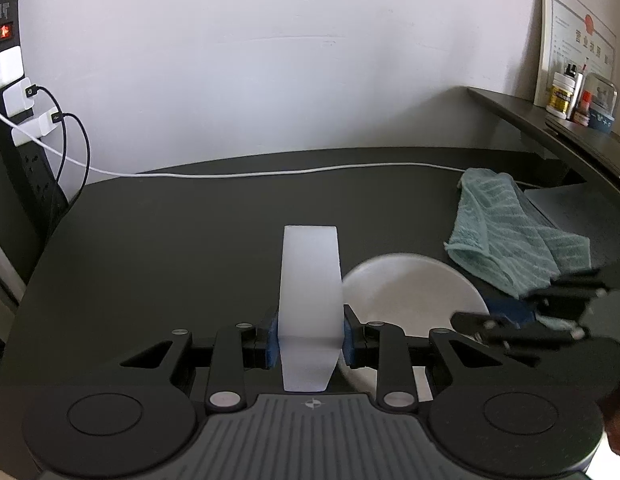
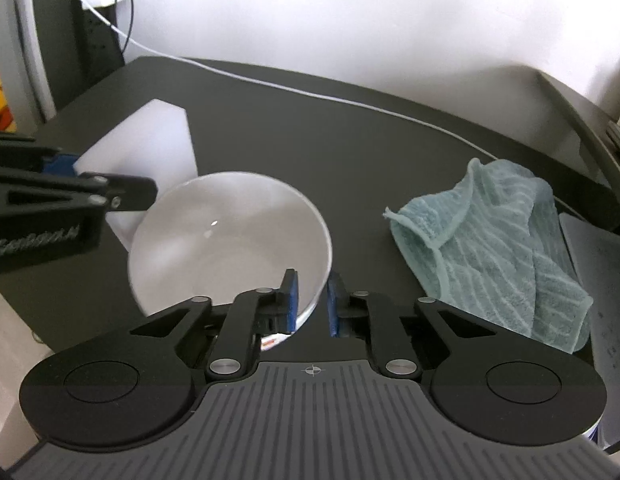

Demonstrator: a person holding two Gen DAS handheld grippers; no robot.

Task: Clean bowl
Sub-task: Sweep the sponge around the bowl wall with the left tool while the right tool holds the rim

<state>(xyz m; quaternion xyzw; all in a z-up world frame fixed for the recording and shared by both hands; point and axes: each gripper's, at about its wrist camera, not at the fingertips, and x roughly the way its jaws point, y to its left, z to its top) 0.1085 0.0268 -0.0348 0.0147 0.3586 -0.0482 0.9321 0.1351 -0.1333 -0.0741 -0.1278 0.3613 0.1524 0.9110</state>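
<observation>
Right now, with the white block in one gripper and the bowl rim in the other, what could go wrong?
1. The right gripper pinches only the thin rim of the glossy white ceramic bowl; scrubbing may make it slip or tip.
2. The left gripper holds the white foam sponge block near its base, so the long end could bend.
3. The white charging cable behind could snag.

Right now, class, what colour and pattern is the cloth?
The cloth is pale teal with faint lighter stripes, clearest in the right wrist view.
</observation>
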